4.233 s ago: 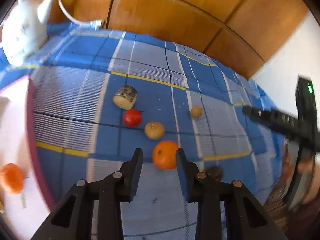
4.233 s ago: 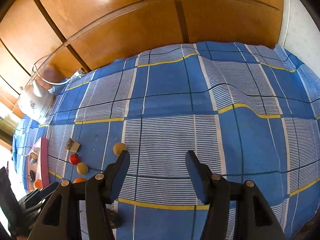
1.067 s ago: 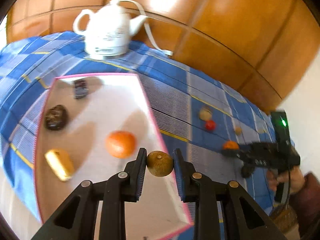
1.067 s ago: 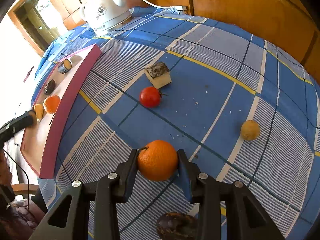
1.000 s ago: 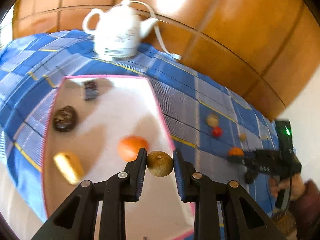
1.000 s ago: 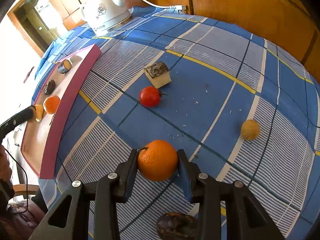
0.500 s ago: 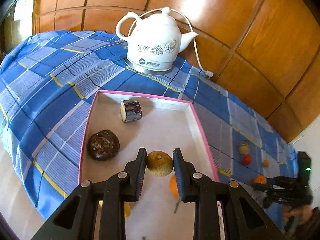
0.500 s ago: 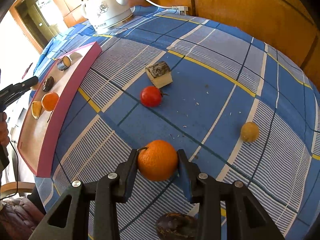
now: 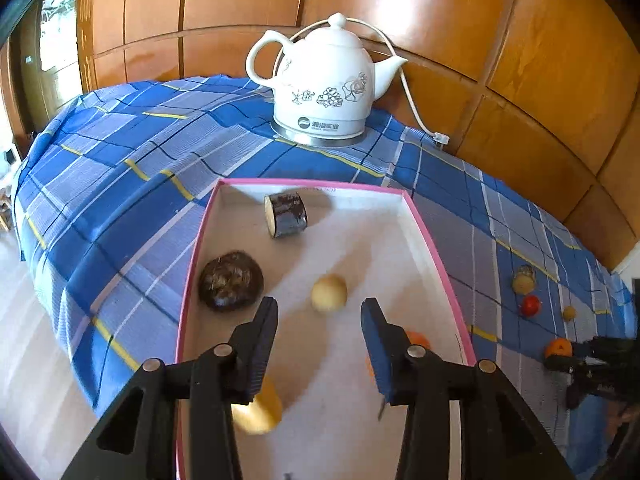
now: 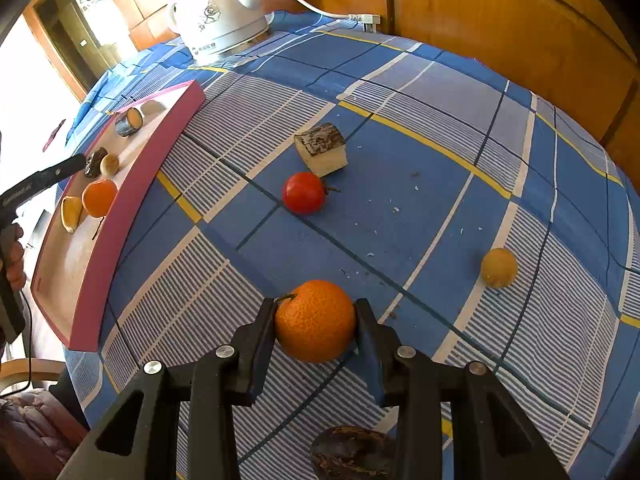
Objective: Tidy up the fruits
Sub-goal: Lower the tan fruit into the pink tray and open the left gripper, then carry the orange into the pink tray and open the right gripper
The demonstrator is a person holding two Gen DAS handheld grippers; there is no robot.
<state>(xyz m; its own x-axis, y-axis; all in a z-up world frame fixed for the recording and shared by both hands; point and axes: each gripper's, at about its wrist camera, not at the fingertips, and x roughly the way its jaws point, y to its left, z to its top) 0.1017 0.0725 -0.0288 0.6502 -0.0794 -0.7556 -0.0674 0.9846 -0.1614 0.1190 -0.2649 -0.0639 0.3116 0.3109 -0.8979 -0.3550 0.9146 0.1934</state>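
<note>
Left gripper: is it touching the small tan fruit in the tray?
Apart. The left wrist view shows the left gripper open, the tan fruit beyond its pads.

Left fingers (image 9: 256, 344) half-hide a blurred yellow fruit (image 9: 260, 410) and an orange (image 9: 416, 338) — a dark fruit (image 10: 352, 454) sits partly behind the right gripper's arms.

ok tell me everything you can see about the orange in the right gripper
The orange is round, bright and dimpled, with a short dark stem stub at its upper left. It looks whole and unpeeled. The right gripper is shut on it, one black pad pressed to each side. It sits low over the blue checked cloth; whether it touches the cloth cannot be told. Other fruits lie apart from it.
</note>
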